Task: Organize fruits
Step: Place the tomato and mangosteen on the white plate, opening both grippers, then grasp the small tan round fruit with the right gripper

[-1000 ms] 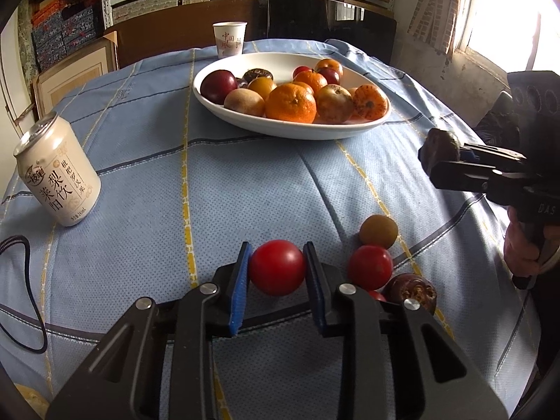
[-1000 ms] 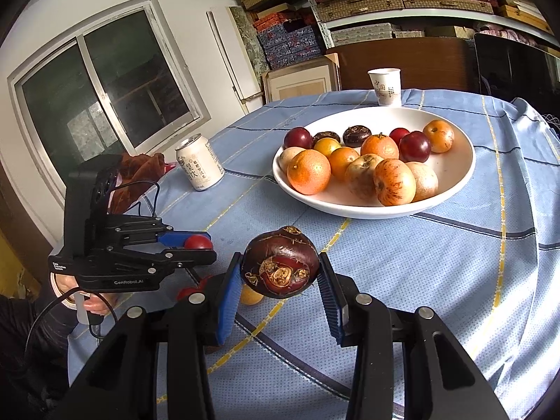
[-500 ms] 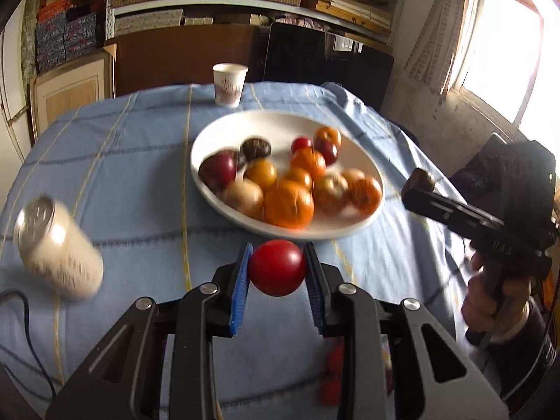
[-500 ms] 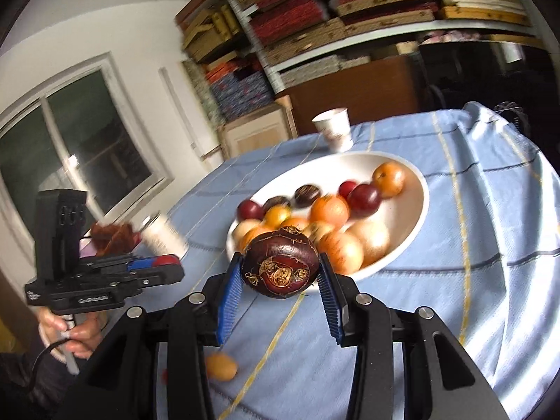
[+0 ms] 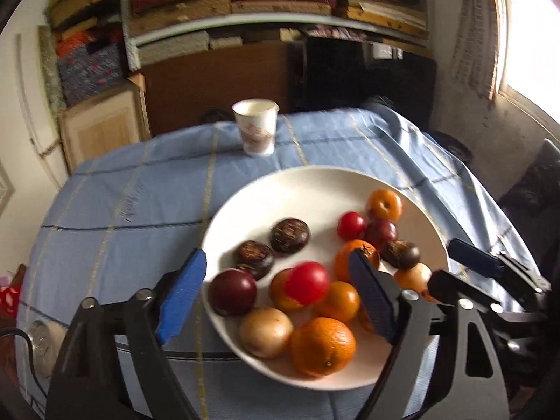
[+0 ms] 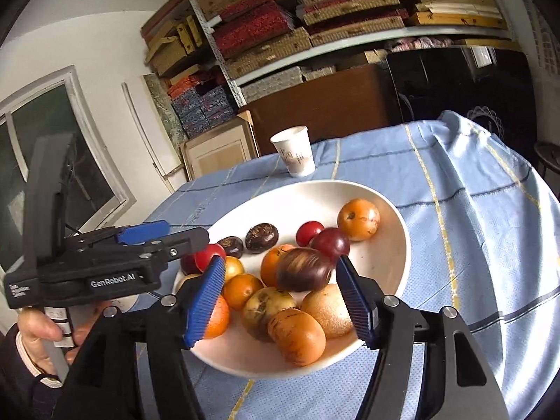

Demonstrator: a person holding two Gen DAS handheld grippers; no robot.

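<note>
A paper cup (image 5: 256,132) stands on the blue checked cloth of the table (image 5: 140,189), beyond a wide, smooth white bowl (image 5: 245,203) heaped with round oranges, plums and dark, rough-skinned fruits. The left hand-held gripper (image 5: 280,301) hangs over the bowl, its jaws just opened wide; the glossy red fruit (image 5: 307,287) sits loose between them, untouched. The right hand-held gripper (image 6: 280,292) has likewise been opening, spread around the blurred dark brown fruit (image 6: 302,268), clear of both ribbed blue pads (image 6: 204,301).
</note>
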